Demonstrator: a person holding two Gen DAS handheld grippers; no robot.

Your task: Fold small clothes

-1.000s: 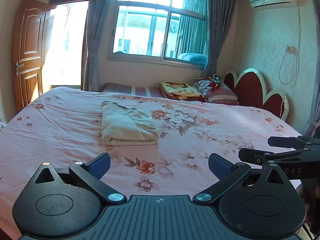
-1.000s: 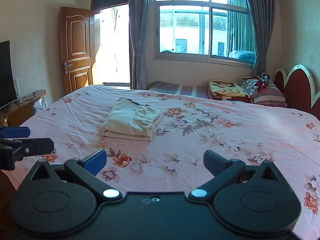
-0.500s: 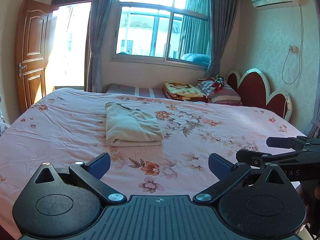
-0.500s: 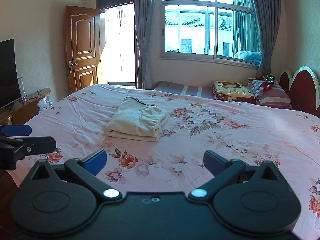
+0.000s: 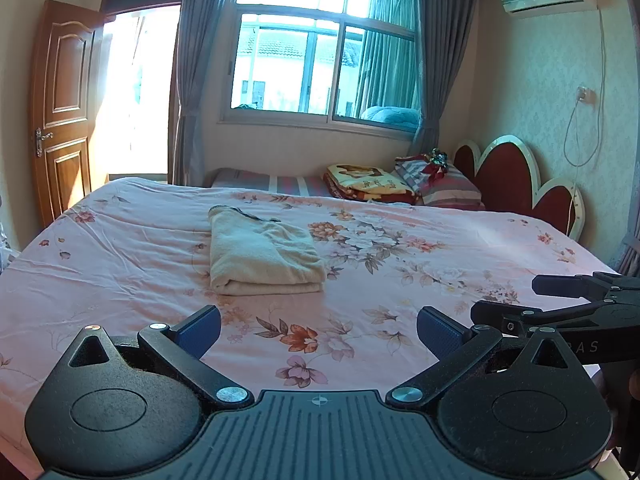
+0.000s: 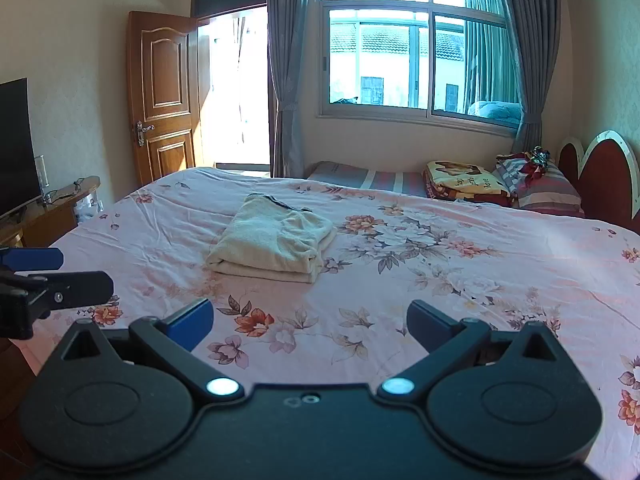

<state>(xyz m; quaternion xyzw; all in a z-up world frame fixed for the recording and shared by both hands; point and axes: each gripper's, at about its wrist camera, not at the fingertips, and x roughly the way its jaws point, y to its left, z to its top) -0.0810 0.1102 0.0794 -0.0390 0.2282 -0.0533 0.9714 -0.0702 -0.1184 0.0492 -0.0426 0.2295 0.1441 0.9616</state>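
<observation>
A cream garment (image 5: 262, 254) lies folded into a neat rectangle on the pink floral bedsheet (image 5: 120, 264), and it shows in the right wrist view too as the cream garment (image 6: 274, 244). My left gripper (image 5: 319, 330) is held back over the bed's near edge, open, with nothing between its blue pads. My right gripper (image 6: 311, 326) is likewise open and empty, well short of the garment. Each gripper shows in the other's view: the right gripper (image 5: 560, 300) at the right edge, the left gripper (image 6: 44, 276) at the left edge.
Folded blankets (image 5: 368, 184) and striped pillows (image 5: 444, 188) lie at the bed's far right by the red headboard (image 5: 516, 184). A wooden door (image 6: 164, 96) stands open at the back left. A TV (image 6: 14, 144) on a wooden stand (image 6: 52, 210) is at the left.
Both grippers have drawn back and risen slightly, so the folded garment appears a little farther off. The garment itself has not moved.
</observation>
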